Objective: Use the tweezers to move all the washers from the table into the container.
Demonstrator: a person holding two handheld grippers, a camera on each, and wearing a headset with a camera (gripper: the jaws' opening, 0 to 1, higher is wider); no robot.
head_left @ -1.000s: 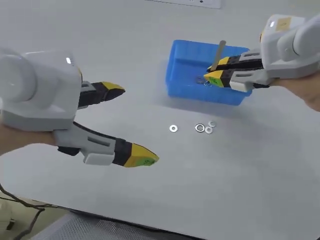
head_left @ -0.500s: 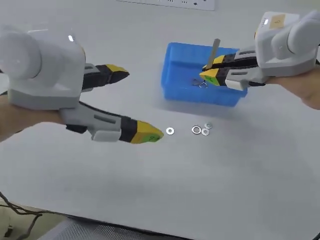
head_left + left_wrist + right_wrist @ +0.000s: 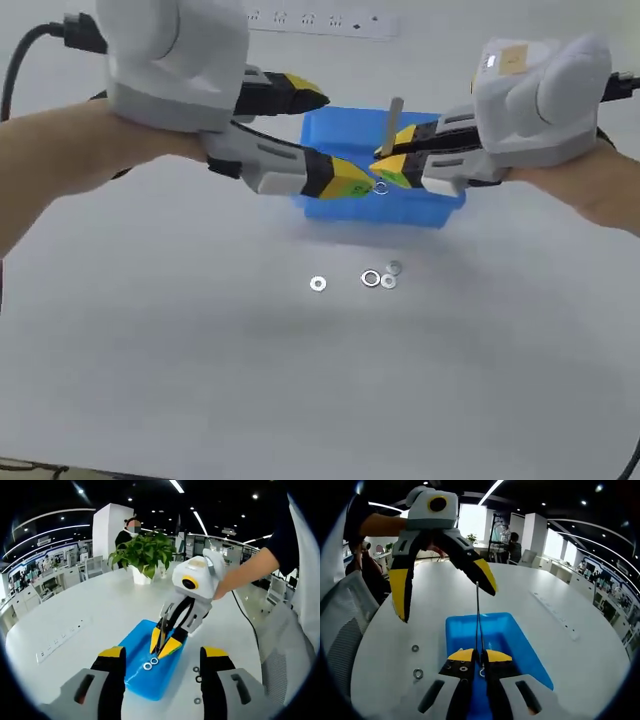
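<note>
— Below centre, what lies there?
— Four washers [image 3: 371, 279] on the table [image 3: 200, 350], below your blue container [image 3: 430, 210]. Your right gripper [image 3: 385, 165] pinches the tweezers [image 3: 395, 115] above it; their gap and load I cannot tell. Your left gripper [image 3: 342, 142] gapes empty.

Lying along the far edge of the white bench [image 3: 150, 360]: a white power strip [image 3: 320, 20]. Standing on the bench in a white pot: a leafy plant [image 3: 144, 555]. Sitting beside the bench: a grey mesh chair [image 3: 340, 630].

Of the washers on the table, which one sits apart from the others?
The leftmost washer in the head view; the other three washers huddle together.
</note>
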